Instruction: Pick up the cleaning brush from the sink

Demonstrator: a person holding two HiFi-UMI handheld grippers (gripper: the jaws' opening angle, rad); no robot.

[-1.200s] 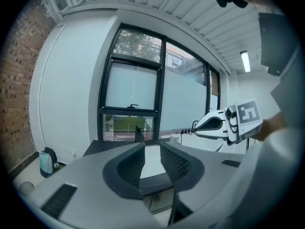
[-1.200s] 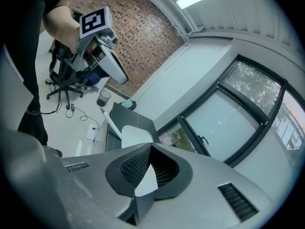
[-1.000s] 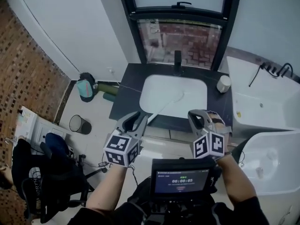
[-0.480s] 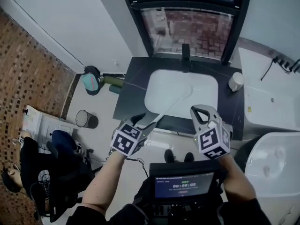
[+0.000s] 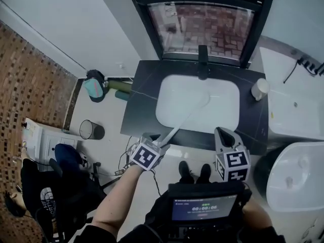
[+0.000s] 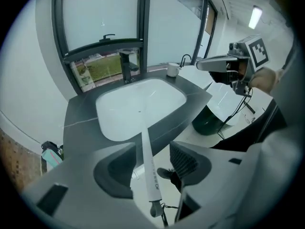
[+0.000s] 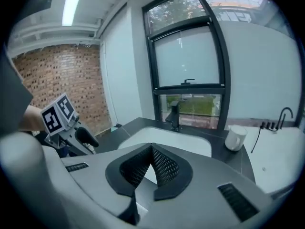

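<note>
The cleaning brush has a long white handle that runs from the white sink out over the front edge of the dark counter. Its head lies white on white in the basin and is hard to make out. My left gripper is at the handle's near end. In the left gripper view the brush handle lies between the wide-open jaws of that gripper, with neither pad pressing on it. My right gripper hovers at the counter's front edge to the right, and the right gripper is shut on nothing.
A black faucet stands behind the basin under the window. A white cup sits on the counter's right end. White fixtures fill the right side. On the floor at the left are a bin, a teal bag and a seated person.
Both grippers have sunk toward the counter's front edge. The left one has tipped downward and opened wider around the handle's end. The right one has rolled.
</note>
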